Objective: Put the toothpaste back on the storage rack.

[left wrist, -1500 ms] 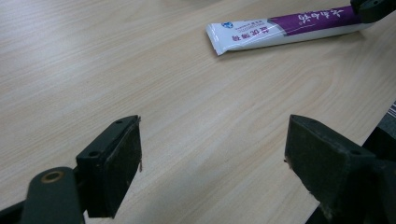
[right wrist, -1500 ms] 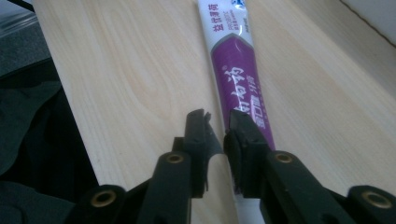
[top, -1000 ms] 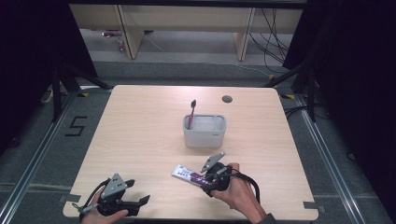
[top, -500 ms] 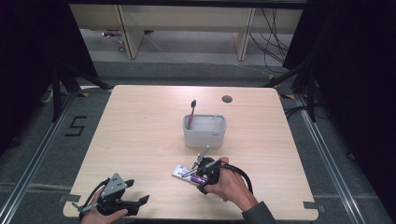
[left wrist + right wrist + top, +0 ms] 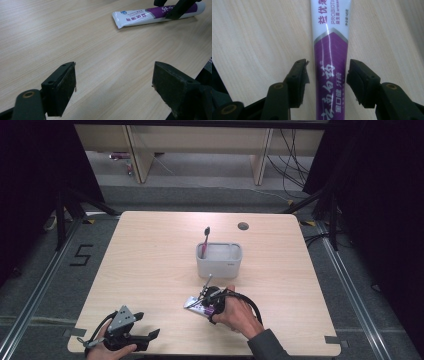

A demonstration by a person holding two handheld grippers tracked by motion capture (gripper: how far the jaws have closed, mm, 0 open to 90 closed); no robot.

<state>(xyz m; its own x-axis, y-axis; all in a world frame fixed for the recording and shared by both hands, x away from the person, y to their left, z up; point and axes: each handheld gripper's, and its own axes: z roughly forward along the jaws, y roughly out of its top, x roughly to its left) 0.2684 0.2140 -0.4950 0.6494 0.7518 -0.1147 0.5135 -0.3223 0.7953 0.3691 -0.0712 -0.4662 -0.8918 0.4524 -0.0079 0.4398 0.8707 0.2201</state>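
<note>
A white and purple toothpaste tube [image 5: 196, 304] [image 5: 330, 50] [image 5: 152, 14] lies flat on the wooden table [image 5: 150, 255]. My right gripper [image 5: 207, 301] [image 5: 327, 75] is down over the tube's purple end, open, one jaw on each side with a small gap to the tube. My left gripper [image 5: 150, 336] [image 5: 113, 87] rests open near the table's front left edge, nothing between its jaws, pointing toward the tube. A grey rectangular holder [image 5: 219, 260] stands mid-table with a pink toothbrush [image 5: 205, 240] upright in its left side.
A round cable hole [image 5: 243, 226] sits at the table's far right. Floor rails run along both sides of the table, and wooden shelving stands beyond the far edge.
My right gripper has moved left and down onto the tube, its jaws now straddling the purple end. The left gripper has stayed in place.
</note>
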